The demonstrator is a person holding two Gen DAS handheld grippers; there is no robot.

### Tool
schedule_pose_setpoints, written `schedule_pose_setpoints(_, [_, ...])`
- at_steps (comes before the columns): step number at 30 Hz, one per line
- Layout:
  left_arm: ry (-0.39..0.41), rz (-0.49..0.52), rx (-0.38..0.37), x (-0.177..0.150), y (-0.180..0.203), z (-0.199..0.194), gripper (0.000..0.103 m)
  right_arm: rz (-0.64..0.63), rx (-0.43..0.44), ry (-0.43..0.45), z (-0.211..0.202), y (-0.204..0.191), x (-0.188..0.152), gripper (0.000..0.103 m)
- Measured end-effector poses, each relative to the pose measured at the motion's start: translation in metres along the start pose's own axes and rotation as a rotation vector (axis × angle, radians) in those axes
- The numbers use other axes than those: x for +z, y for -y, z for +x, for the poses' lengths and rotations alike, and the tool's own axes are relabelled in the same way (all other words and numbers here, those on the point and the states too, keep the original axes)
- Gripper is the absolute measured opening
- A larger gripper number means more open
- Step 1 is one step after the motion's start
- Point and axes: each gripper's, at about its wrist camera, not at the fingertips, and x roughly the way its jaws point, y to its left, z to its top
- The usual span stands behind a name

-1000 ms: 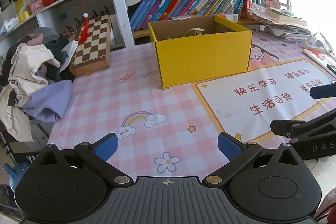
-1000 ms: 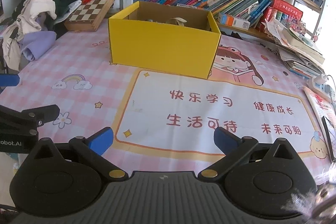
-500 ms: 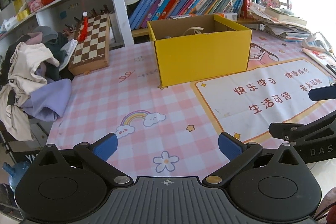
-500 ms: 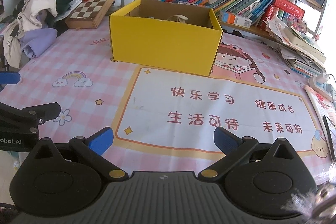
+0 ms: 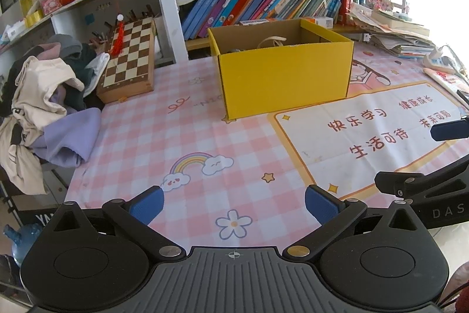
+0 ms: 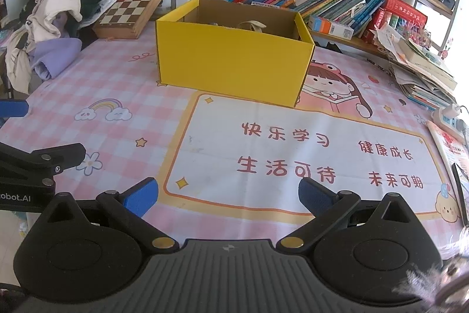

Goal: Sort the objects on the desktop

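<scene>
An open yellow cardboard box [image 5: 285, 78] stands on the pink checked desk mat [image 5: 176, 137], with a beige strap and other items showing inside; it also shows in the right wrist view [image 6: 231, 64]. My left gripper [image 5: 233, 203] is open and empty, low over the near edge of the mat. My right gripper [image 6: 228, 194] is open and empty, over the white panel with red characters [image 6: 293, 154]. Each gripper shows at the edge of the other's view.
A chessboard case [image 5: 129, 61] leans by the shelf post at the back left. A pile of clothes [image 5: 44, 107] lies at the left edge. Books [image 5: 263, 2] fill the shelf behind the box. Stacked papers [image 6: 422, 72] and a power strip [image 6: 448, 116] sit at the right.
Both grippers have drawn back slightly toward the near side, staying open and empty. Nothing on the desk moved.
</scene>
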Motion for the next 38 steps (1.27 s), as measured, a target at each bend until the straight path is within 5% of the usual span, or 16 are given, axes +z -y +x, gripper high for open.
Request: schedule_pose_setpoints(38, [0.000, -0.006, -0.025, -0.0012, -0.0015, -0.0016, 0.103, -0.010, 0.003, -0.015, 0.0038, -0.0049, -0.0002, 0.103])
